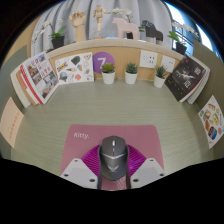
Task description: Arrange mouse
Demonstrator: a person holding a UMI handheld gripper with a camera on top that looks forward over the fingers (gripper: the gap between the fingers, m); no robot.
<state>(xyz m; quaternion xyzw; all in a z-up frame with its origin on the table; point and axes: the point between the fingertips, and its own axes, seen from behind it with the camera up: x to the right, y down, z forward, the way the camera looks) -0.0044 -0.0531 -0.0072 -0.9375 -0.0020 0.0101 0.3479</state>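
A dark grey mouse (113, 152) with a red mark on its back sits between my gripper's (113, 163) two fingers. The magenta pads (93, 160) press against its left and right sides, so the gripper is shut on it. The mouse is over the near part of a pink mouse mat (85, 138) with the word "Kitty" on it, which lies on the green table (50, 125). I cannot tell whether the mouse rests on the mat or is held just above it.
Beyond the mat, three small potted plants (131, 72) stand along a wooden ledge (125, 55). Books and magazines lean at the left (38, 75), in the middle (75, 67) and at the right (188, 78). A box (10, 120) lies at the far left.
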